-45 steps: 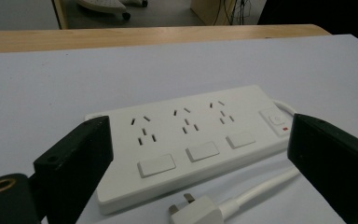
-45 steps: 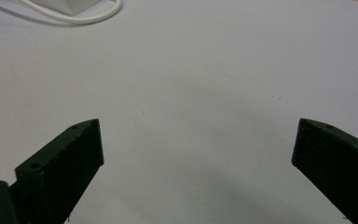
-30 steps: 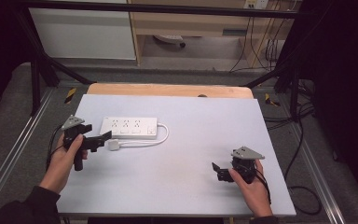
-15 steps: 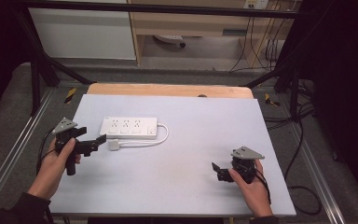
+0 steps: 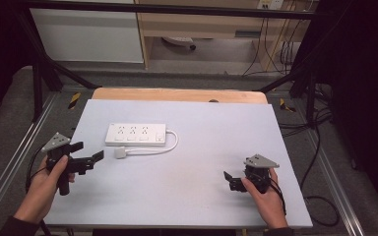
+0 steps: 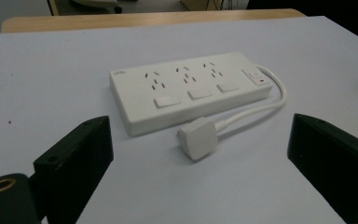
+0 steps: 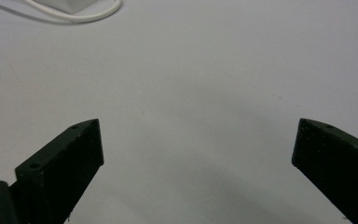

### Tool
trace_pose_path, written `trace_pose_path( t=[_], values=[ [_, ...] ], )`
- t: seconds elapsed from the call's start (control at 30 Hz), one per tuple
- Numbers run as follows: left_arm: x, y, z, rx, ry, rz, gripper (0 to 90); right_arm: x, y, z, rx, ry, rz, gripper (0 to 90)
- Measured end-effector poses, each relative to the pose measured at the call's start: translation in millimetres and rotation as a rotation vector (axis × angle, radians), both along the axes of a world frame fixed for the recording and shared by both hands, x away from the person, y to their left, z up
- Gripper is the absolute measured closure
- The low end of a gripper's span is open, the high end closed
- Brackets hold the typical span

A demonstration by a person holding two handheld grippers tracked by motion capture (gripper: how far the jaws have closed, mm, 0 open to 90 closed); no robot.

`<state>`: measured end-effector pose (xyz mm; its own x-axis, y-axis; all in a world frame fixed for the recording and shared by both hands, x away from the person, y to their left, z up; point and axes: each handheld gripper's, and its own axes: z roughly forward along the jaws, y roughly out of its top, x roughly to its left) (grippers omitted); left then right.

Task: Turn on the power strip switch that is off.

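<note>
A white power strip (image 5: 135, 134) with three sockets lies flat on the left half of the grey table (image 5: 206, 128). Its white cable (image 5: 173, 142) loops round to a loose white plug (image 5: 120, 153) in front of it. My left gripper (image 5: 89, 151) hovers just left of the plug, open, with nothing between its fingers. In the left gripper view the strip (image 6: 191, 88) and the plug (image 6: 199, 138) lie ahead between the wide-apart jaws. My right gripper (image 5: 229, 180) stands open and holds nothing near the front right of the table. A bend of the cable (image 7: 74, 16) shows at the top of the right gripper view.
A wooden board edge (image 5: 177, 94) runs along the table's far side. Metal frame rails (image 5: 10, 162) flank the table. Loose black cables (image 5: 320, 196) lie on the floor to the right. Bare table surface lies between the two grippers.
My left gripper has drawn back a little to the left and toward the person, away from the strip. The right gripper, strip and plug have not moved.
</note>
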<state>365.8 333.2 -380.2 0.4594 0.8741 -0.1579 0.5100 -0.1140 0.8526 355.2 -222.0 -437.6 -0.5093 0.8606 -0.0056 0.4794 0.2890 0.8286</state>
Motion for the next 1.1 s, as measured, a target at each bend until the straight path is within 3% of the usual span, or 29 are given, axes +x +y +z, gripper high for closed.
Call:
trace_pose_path(
  t=[0.23,0.3,0.5,0.77,0.97,1.1],
  values=[
    [-11.6,4.6,-7.7,0.001,-0.009,0.015,7.0,0.0,-0.2,-0.1,0.002,0.002,-0.002,2.5],
    [-16.0,4.6,-9.5,-0.011,-0.014,-0.014,7.3,0.0,-0.1,0.0,0.002,0.004,-0.002,2.5],
    [-30.6,-2.1,-18.1,0.047,-0.023,-0.038,7.2,0.2,-0.5,-0.7,-0.002,0.009,-0.006,2.5],
    [-44.6,-11.2,-39.3,0.068,0.022,-0.063,7.1,0.3,-1.0,-0.9,-0.006,0.009,-0.01,2.5],
    [-55.1,-12.6,-54.2,0.048,0.042,-0.051,7.9,1.2,-2.5,-2.7,-0.015,0.022,-0.023,2.6],
    [-54.8,-17.1,-57.4,0.094,0.048,-0.037,8.2,2.8,-6.2,-6.9,-0.03,0.056,-0.069,3.1]
  ],
)
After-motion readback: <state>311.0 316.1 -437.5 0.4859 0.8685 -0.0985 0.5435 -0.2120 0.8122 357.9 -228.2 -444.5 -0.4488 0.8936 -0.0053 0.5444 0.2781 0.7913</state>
